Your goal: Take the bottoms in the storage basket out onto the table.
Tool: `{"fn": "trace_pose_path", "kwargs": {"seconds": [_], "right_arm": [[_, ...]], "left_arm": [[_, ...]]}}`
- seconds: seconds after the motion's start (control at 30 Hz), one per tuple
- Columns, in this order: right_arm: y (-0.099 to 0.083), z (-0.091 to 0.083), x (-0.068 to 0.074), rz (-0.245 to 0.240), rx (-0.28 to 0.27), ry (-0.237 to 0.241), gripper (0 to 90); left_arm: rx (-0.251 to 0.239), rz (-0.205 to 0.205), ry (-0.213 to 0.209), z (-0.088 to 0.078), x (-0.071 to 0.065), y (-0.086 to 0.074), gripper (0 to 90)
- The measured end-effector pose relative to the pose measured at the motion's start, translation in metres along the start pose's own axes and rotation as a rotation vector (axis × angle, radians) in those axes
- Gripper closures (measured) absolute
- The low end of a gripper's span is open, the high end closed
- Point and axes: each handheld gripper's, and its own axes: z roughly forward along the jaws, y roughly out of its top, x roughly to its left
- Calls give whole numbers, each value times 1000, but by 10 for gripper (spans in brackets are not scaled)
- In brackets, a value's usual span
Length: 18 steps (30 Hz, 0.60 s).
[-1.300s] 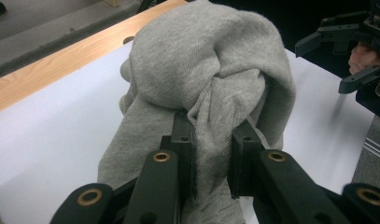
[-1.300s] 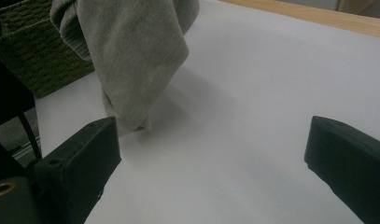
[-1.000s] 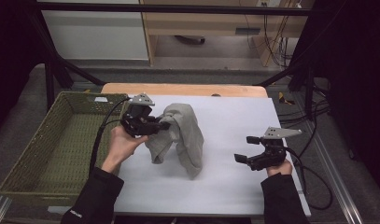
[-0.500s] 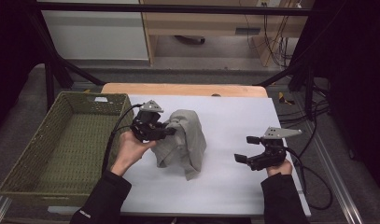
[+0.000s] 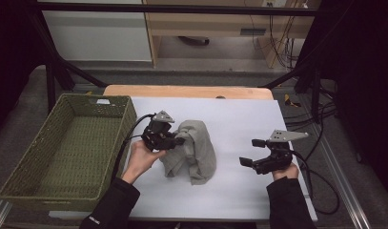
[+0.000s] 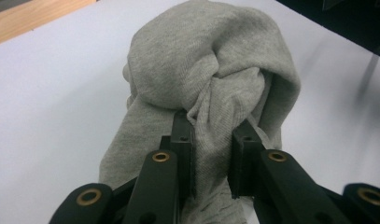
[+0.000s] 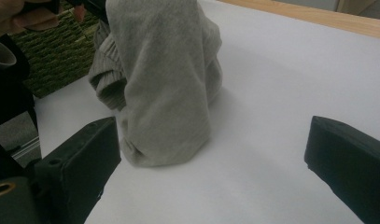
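Draping from the left gripper (image 5: 178,141), clamped on its bunched top, the grey garment (image 5: 197,152) hangs lengthwise toward 5 o'clock; right gripper (image 5: 251,152) gapes empty at 3 o'clock, green basket (image 5: 63,148) at 9.

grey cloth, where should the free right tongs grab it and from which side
Probably the low folded end of the cloth, coming in from the right across the sheet. That end faces the open right tongs, while the left tongs pinch the raised bunch.
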Motion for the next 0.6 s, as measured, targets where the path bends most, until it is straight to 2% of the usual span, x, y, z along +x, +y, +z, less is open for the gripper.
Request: {"fn": "trace_pose_path", "kwargs": {"seconds": [0.6], "right_arm": [[0,-1,0,2,-3,0,40]], "left_arm": [[27,6,-21,18,-6,-7,711]]}}
